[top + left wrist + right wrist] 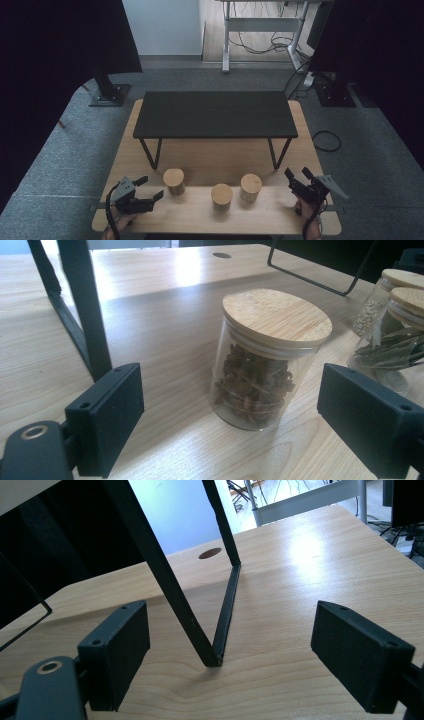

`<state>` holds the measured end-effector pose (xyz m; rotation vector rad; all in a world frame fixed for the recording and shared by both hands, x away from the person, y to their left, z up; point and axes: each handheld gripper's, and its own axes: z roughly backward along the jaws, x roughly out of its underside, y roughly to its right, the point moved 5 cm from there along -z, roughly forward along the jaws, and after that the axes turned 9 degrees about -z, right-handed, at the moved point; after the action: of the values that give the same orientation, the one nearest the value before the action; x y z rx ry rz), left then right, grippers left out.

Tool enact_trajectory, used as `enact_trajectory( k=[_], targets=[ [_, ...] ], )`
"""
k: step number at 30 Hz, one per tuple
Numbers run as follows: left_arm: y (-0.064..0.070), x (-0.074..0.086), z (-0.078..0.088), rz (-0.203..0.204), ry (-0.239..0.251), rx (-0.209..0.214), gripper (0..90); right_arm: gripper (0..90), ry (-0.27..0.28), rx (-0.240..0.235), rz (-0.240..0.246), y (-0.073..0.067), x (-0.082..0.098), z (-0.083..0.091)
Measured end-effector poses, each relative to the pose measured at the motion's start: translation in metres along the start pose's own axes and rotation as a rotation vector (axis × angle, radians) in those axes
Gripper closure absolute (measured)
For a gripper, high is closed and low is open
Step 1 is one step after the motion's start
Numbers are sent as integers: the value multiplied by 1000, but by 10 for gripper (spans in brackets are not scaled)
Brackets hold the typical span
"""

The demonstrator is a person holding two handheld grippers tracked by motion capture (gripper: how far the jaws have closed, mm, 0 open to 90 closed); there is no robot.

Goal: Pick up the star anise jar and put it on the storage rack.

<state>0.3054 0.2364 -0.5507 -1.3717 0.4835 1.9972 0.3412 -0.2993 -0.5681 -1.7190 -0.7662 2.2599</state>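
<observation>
Three glass jars with wooden lids stand in a row near the front of the wooden table (215,159). The left jar (174,181) holds dark star-shaped spice (257,382). My left gripper (152,186) is open just left of it, and the jar sits ahead of the gap with neither pad (112,415) touching it. The middle jar (221,196) shows green leaves (397,347). The right jar (250,187) holds pale seeds (370,315). My right gripper (297,173) is open at the table's right end with nothing between its jaws. It (230,635) faces a black V-shaped leg (222,615).
A low black shelf (215,114) on thin metal legs stands across the back half of the table. Dark curtains hang on both sides. Grey carpet, a desk frame (262,25) and cables lie beyond.
</observation>
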Motion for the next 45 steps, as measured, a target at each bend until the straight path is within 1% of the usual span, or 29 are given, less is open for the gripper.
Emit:
enact_trajectory(
  k=[2, 8, 13, 19, 22, 25, 29, 34, 37, 42, 44, 45],
  targets=[
    [3, 0, -3, -23, -12, -1, 98, 151, -1, 0, 1, 0, 0, 0],
    [15, -1, -19, -68, -49, 1, 85, 149, -2, 2, 2, 0, 0, 0],
    [21, -2, -27, -87, -59, -4, 77, 149, -2, 1, 1, 0, 0, 0],
    [24, -4, -33, -92, -60, 0, 70, 148, -3, 0, 0, 0, 0, 0],
    [26, -5, -36, -94, -59, -5, 65, 149, -4, -1, 1, 0, 0, 0],
    [27, -7, -39, -86, -53, -5, 62, 147, -4, 0, 2, 0, 0, 0],
    [28, -9, -43, -86, -47, -8, 59, 144, -3, 1, 4, 0, 0, 0],
    [27, -12, -50, -78, -39, -26, 62, 143, -5, 2, 9, -1, 0, 0],
    [25, -12, -55, -72, -43, -37, 69, 143, -6, 3, 11, -1, 0, -1],
    [26, -12, -62, -85, -58, -26, 82, 140, -6, 4, 15, -1, 0, 0],
    [26, -12, -65, -84, -63, -28, 97, 140, -7, 4, 15, -1, 1, -1],
    [26, -12, -66, -81, -69, -35, 111, 140, -8, 5, 16, -1, 1, -1]
  ],
)
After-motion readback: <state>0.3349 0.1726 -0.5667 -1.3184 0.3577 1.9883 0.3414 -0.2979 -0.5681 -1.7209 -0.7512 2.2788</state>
